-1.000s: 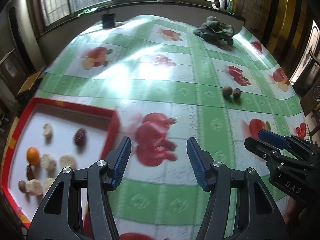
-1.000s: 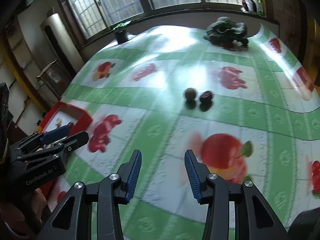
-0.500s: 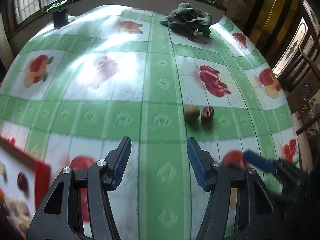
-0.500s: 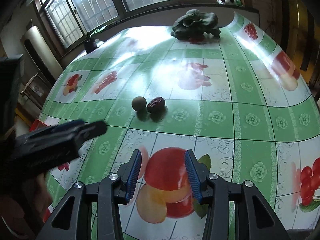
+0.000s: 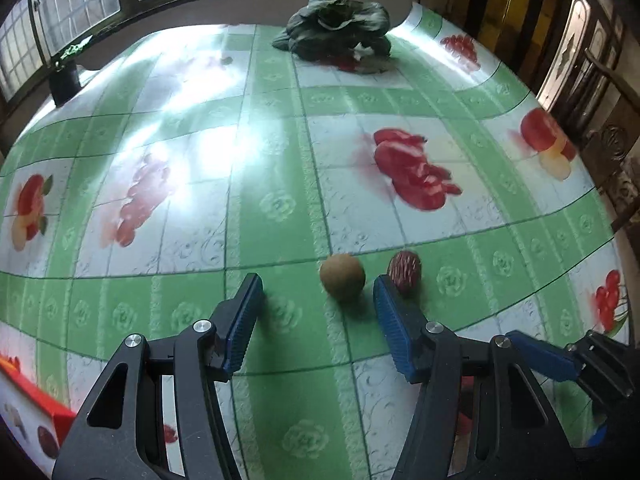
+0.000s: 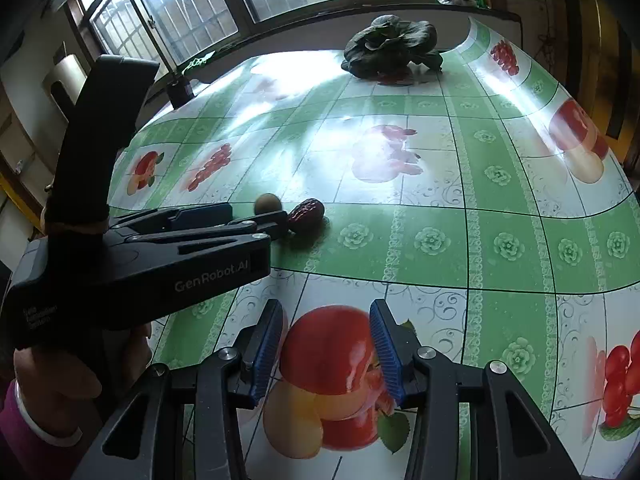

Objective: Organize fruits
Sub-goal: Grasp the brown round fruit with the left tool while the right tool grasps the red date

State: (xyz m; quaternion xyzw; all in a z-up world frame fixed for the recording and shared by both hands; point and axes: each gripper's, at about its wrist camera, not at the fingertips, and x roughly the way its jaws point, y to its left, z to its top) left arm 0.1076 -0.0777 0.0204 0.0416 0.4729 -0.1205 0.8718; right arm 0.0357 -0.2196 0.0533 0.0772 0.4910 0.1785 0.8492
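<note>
Left gripper [image 5: 318, 306] is down low over the tablecloth [image 5: 280, 168], jaws parted to a middling gap with nothing clamped, and the round brown fruit [image 5: 342, 271] sits just ahead of the tips, nearer the right finger [image 5: 394, 332] than the left. Right beside it, almost touching, lies the wrinkled red date [image 5: 405, 272], just past that right fingertip. From the right wrist view the same pair shows up again: the brown fruit [image 6: 267, 202] half hidden behind the left gripper's fingers, the date [image 6: 307, 211] at the near fingertip, whether touching it I cannot tell. A hand [image 6: 76, 376] with a purple sleeve [image 6: 28, 436] wraps the left gripper's handle.

Right gripper [image 6: 326, 344] hangs back, well short of the fruits, jaws narrower than the left's and empty, with only a printed apple on the cloth showing between them. In the left view its blue-tipped finger pokes in at the lower right edge.

Far end of the table, a heap of dark leafy greens [image 5: 334, 26] by the window. Bottom left corner, a red tray [image 5: 44, 402] edge peeks in with a dark fruit inside
</note>
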